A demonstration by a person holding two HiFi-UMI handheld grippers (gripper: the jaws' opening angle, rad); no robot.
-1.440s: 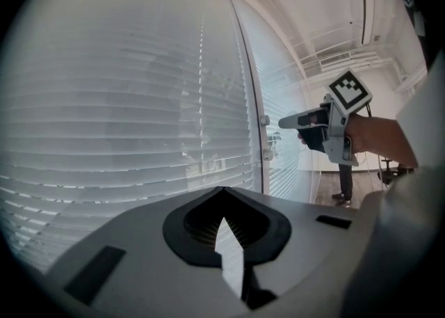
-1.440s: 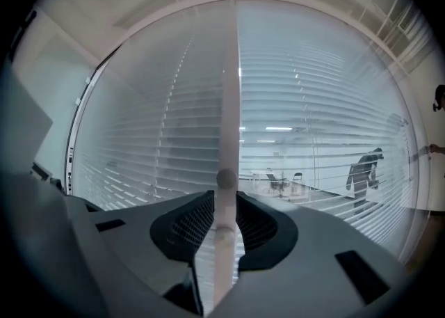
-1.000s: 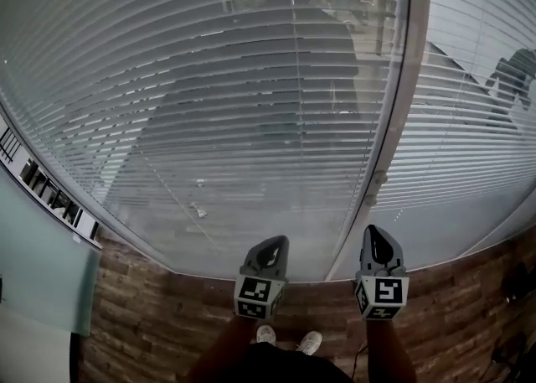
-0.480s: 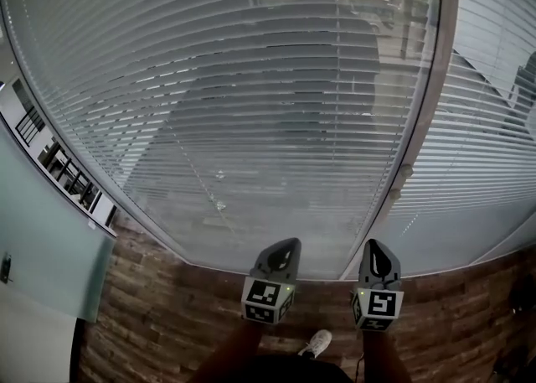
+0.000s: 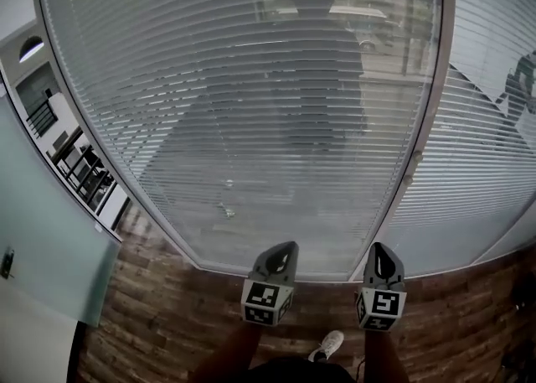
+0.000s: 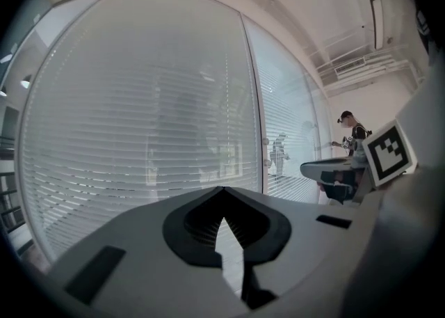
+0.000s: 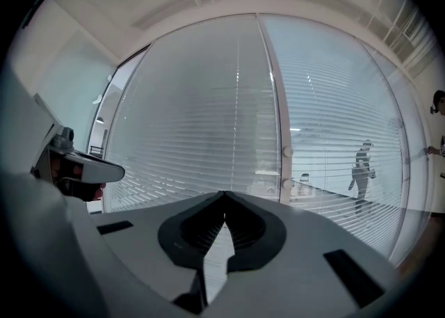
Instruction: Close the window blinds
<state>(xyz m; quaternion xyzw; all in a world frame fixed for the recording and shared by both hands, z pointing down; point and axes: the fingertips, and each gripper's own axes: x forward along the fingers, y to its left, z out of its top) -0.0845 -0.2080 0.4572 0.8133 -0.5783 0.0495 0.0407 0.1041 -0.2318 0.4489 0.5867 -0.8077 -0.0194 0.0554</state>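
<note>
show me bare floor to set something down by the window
Brown wood plank floor is bare between the pale frosted glass panel and left gripper, also right of the right gripper. Crowded around the white shoe.

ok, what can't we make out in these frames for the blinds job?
- Blinds top: head view, cut off by the upper edge.
- Knobs on the window post: too small in every view to tell their use.
- Room behind the glass: head view, blurred by slats and reflections.
- Hands: head view, hidden behind the left gripper and right gripper.
</note>
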